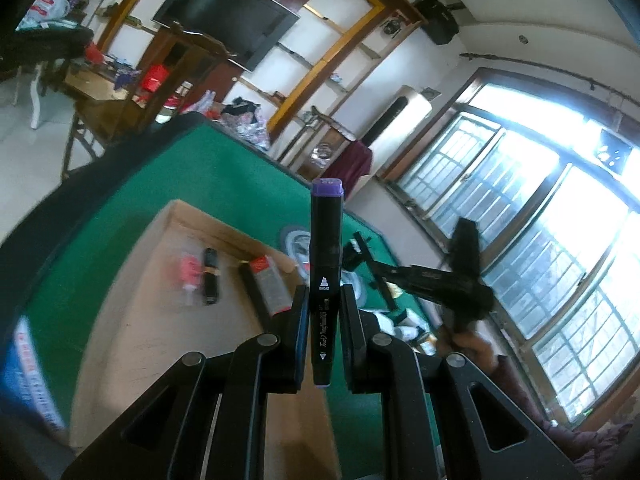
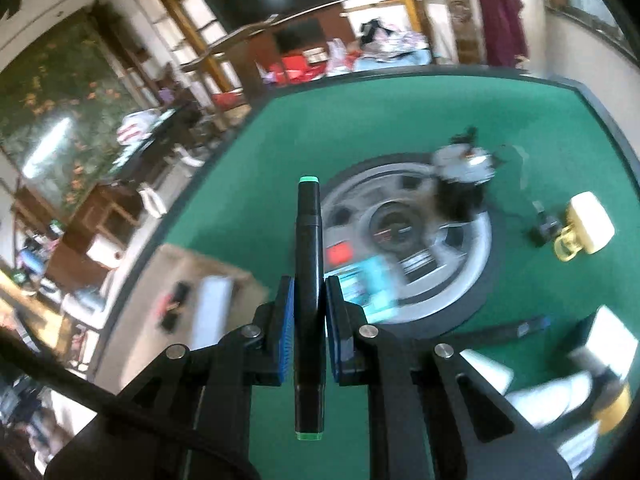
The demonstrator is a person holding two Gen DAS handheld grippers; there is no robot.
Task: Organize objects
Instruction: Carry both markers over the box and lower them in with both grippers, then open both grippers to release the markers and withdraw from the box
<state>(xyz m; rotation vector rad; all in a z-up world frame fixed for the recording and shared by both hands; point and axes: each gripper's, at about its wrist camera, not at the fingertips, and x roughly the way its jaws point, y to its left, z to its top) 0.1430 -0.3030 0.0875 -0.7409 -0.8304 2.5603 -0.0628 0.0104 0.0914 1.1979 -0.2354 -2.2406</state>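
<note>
Left gripper (image 1: pixel 324 300) clamped on a purple-capped marker (image 1: pixel 326 240), held up above the cardboard box (image 1: pixel 160 320); box sits on the green table (image 1: pixel 208 176), with a red packet (image 1: pixel 189 272), a black lighter (image 1: pixel 210 276) and a small carton (image 1: pixel 267 284) lying inside; right gripper (image 2: pixel 309 292) clamped on a green-capped marker (image 2: pixel 309 256), raised over the table beside the round centre hub (image 2: pixel 404 236); box (image 2: pixel 192 292) left of the hub; yellow clip (image 2: pixel 584 228) right of the hub; view blurred.

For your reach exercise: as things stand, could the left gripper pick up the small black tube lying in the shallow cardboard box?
Probably not yet: the left gripper is shut on a black purple-capped marker. The small black tube itself lies uncovered in the cardboard box.
</note>
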